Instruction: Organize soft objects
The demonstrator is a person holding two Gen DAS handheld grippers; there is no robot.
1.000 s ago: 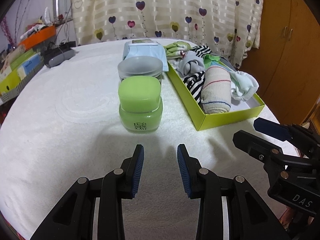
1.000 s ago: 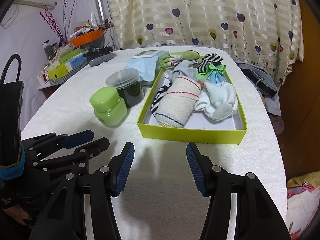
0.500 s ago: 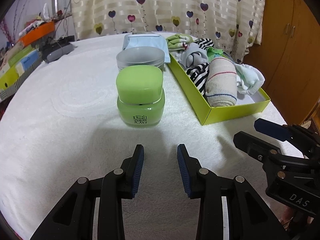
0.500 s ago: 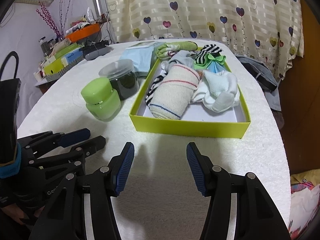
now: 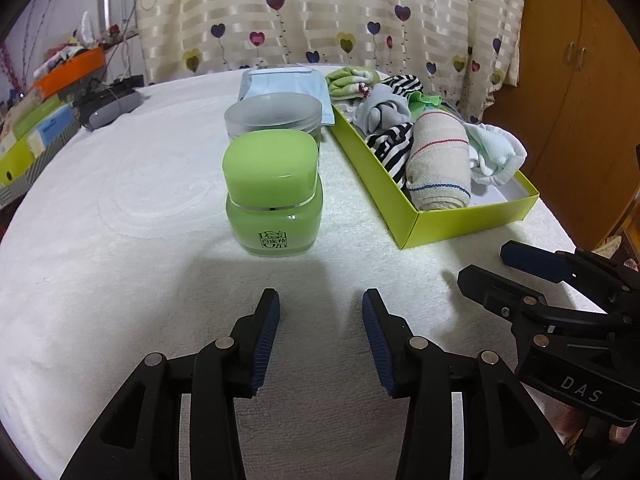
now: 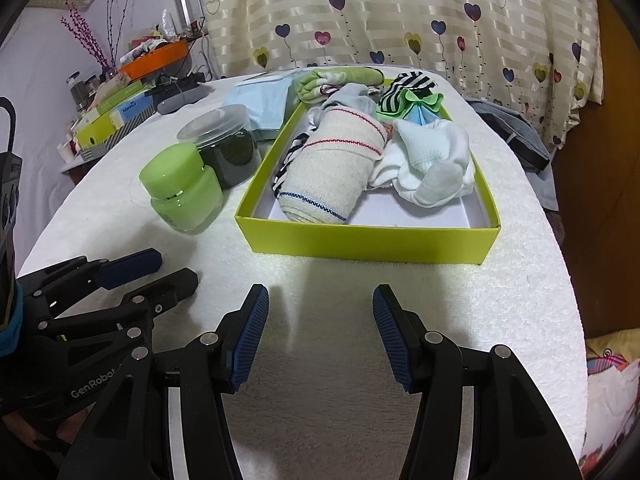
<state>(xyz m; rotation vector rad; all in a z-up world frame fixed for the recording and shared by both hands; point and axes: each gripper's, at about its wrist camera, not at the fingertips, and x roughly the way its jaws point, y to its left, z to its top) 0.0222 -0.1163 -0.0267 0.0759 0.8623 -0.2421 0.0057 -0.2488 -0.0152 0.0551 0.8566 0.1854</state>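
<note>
A lime-green box (image 6: 368, 236) (image 5: 460, 222) on the white table holds rolled socks: a beige striped roll (image 6: 332, 168) (image 5: 438, 160), a white and pale-blue bundle (image 6: 428, 160), a black-and-white striped sock (image 5: 390, 144) and others behind. A green striped sock (image 6: 340, 78) lies at the box's far end. My left gripper (image 5: 320, 312) is open and empty above the table, just short of a green jar (image 5: 274, 192). My right gripper (image 6: 320, 308) is open and empty in front of the box's near wall.
A clear-lidded dark jar (image 6: 224, 144) stands behind the green jar (image 6: 182, 192). A pale-blue packet (image 5: 286, 86) lies beyond. Books and an orange tray (image 6: 156, 58) crowd the far left. The table edge (image 6: 568, 272) curves at the right, with a heart-patterned curtain (image 5: 320, 12) behind.
Both grippers have moved forward a little toward the jar and the box, which now look nearer. Both stay open and empty.
</note>
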